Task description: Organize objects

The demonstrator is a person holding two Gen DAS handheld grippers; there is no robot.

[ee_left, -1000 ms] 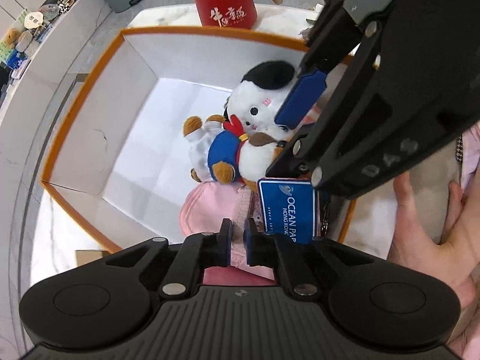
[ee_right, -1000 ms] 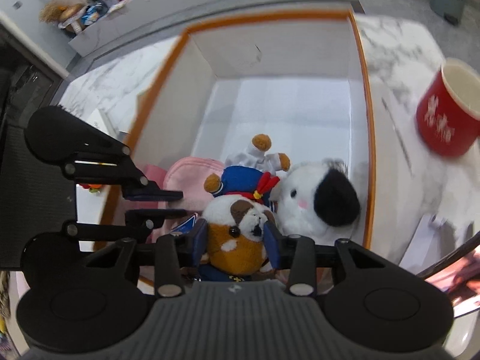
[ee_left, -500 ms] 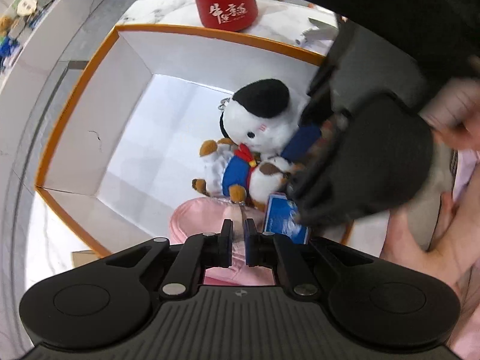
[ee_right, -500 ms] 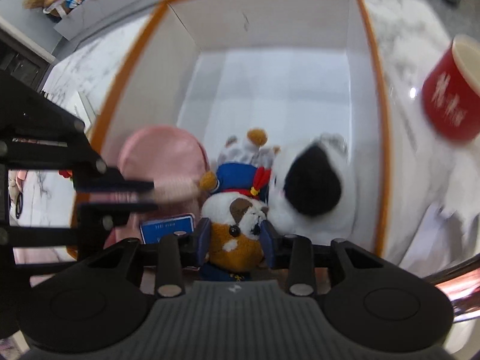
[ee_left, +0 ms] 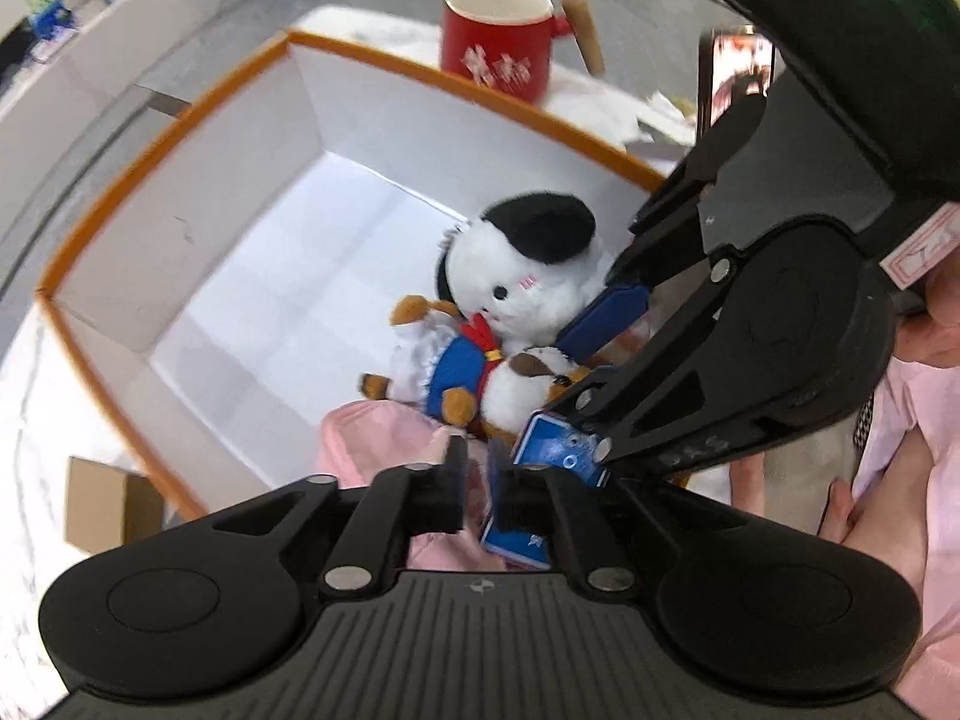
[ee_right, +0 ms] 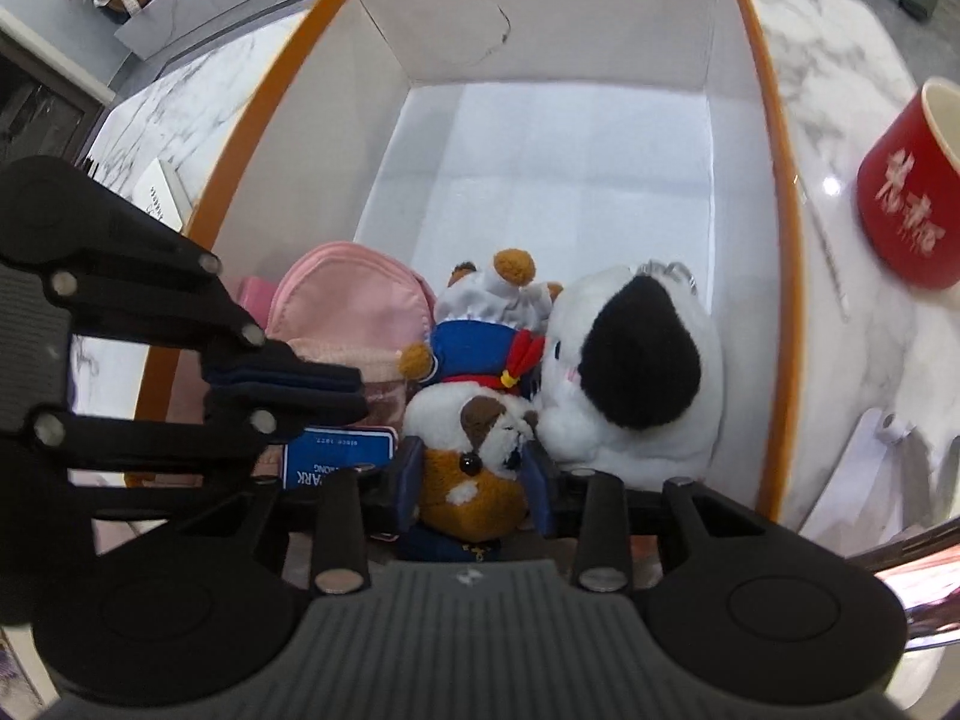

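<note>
An orange-rimmed white box (ee_left: 180,120) (ee_right: 774,180) holds a white plush with a black ear (ee_left: 522,276) (ee_right: 630,372). A pink pouch (ee_left: 372,432) (ee_right: 354,294) and a blue card (ee_left: 552,456) (ee_right: 339,459) are in it too. My right gripper (ee_right: 474,480) (ee_left: 576,372) is shut on the head of a brown-and-white plush dog in a sailor suit (ee_right: 474,432) (ee_left: 456,366). The dog lies against the white plush. My left gripper (ee_left: 477,474) (ee_right: 300,387) hovers over the pouch. Its jaws are opening by a narrow gap, with a fold of pink fabric between the pads.
A red mug (ee_left: 498,42) (ee_right: 906,204) stands on the marble table beyond the box. A phone (ee_left: 738,72) and papers lie near it. A small cardboard box (ee_left: 108,504) sits left of the orange box. A person's hand (ee_left: 840,504) is at the right.
My right gripper has sunk into the box with the plush dog, beside the white plush. My left gripper has rolled, and its view now tilts.
</note>
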